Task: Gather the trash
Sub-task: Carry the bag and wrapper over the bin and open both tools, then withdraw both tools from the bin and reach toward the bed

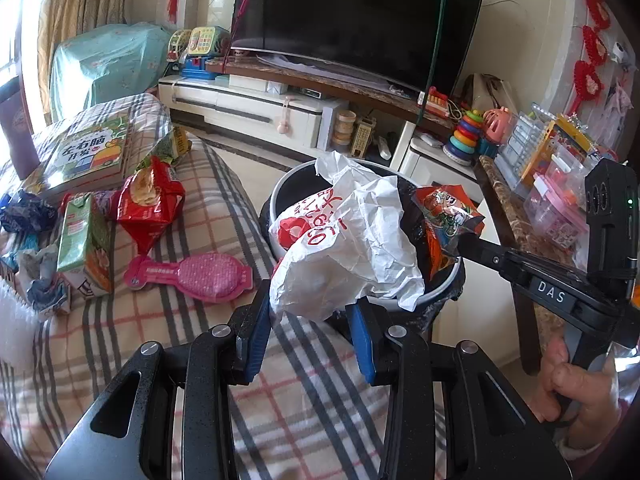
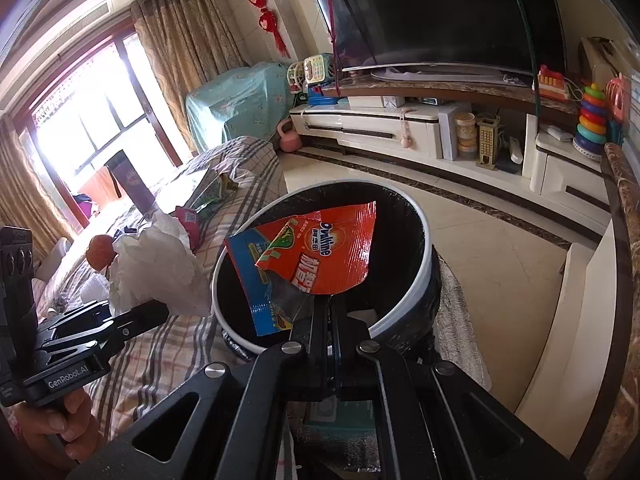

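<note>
A crumpled white paper bag (image 1: 352,240) with red print hangs over the near rim of the round black-lined trash bin (image 1: 276,196), and my left gripper (image 1: 310,318) is shut on its lower end between the blue pads. In the right wrist view the same paper bag (image 2: 160,260) sits just left of the bin (image 2: 424,248), with the left gripper (image 2: 162,310) under it. My right gripper (image 2: 326,310) is shut on an orange and blue Ovaltine wrapper (image 2: 320,256) held over the bin's mouth. The left wrist view shows that wrapper (image 1: 444,216) pinched by the right gripper (image 1: 460,246).
On the plaid-covered sofa (image 1: 200,352) lie a red snack bag (image 1: 150,204), a green drink carton (image 1: 82,236), a pink brush (image 1: 200,276), a book (image 1: 80,156) and blue wrappers (image 1: 24,212). A marble-topped table (image 1: 516,220) with toys stands right of the bin. Beyond are the TV (image 1: 352,16) and its cabinet.
</note>
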`<state>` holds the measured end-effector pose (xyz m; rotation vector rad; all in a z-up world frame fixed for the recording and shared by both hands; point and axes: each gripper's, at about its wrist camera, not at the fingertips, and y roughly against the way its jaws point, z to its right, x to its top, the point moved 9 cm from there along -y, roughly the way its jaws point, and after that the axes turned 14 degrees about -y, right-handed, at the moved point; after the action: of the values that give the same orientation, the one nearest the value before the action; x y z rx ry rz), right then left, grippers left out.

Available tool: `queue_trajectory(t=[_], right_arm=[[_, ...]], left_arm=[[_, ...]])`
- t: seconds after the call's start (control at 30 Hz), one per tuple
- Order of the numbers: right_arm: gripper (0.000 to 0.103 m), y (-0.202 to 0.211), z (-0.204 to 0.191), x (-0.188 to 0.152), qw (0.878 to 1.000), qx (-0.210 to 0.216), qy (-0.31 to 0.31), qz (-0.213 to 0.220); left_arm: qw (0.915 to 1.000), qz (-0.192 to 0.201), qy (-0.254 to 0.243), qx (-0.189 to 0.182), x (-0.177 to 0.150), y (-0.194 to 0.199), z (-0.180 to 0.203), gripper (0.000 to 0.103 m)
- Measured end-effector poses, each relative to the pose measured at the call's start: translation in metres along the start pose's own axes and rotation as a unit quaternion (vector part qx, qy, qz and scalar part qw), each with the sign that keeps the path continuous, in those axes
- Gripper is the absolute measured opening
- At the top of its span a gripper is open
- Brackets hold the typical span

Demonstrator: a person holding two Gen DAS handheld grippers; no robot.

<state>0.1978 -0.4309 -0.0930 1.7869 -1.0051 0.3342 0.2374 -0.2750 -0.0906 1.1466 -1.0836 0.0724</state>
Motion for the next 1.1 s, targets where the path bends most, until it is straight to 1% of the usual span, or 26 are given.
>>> queue_trajectory(t=[0.23,0.53,0.7,0.8,0.9,0.93,0.97,1.0,1.03,1.07,1.1], right_arm=[[0.001,-0.005,0.008,0.011,1.0,-0.01,0.002,0.0],[0.002,-0.013,0.01,0.015,1.0,-0.02,0.007,-0.008],[0.005,-0.019,0.013,0.017,1.0,-0.026,0.008,-0.014],[0.007,-0.022,0.014,0.02,0.999,-0.035,0.014,-0.016],[0.009,-0.025,0.014,0.022,0.999,-0.042,0.017,-0.018],[0.016,-0.024,0.014,0.022,0.999,-0.043,0.017,-0.016],[0.029,-0.024,0.014,0.023,0.999,-0.041,0.016,-0.015],[0.036,-0.023,0.013,0.023,0.999,-0.038,0.014,-0.013],[0.048,-0.022,0.013,0.023,0.999,-0.035,0.012,-0.01],[0.051,-0.021,0.011,0.022,0.999,-0.033,0.01,-0.007],[0.051,-0.019,0.011,0.021,0.999,-0.033,0.01,-0.005]], left_arm=[[1.0,-0.006,-0.007,0.001,0.009,-0.011,0.003,0.035],[0.9998,-0.018,-0.012,0.0,0.019,-0.028,0.006,0.036],[0.9995,-0.028,-0.017,-0.001,0.021,-0.039,0.009,0.037],[0.9992,-0.035,-0.017,0.001,0.021,-0.045,0.008,0.043],[0.999,-0.043,-0.013,0.002,0.02,-0.048,0.007,0.055],[0.999,-0.042,-0.012,0.002,0.019,-0.047,0.005,0.063],[0.9992,-0.039,-0.011,0.003,0.018,-0.046,0.005,0.067],[0.9992,-0.038,-0.01,0.004,0.018,-0.045,0.004,0.068],[0.9993,-0.037,-0.009,0.004,0.016,-0.044,0.003,0.069],[0.9993,-0.036,-0.008,0.004,0.015,-0.043,0.002,0.07],[0.9993,-0.036,-0.005,0.004,0.012,-0.041,0.001,0.07]])
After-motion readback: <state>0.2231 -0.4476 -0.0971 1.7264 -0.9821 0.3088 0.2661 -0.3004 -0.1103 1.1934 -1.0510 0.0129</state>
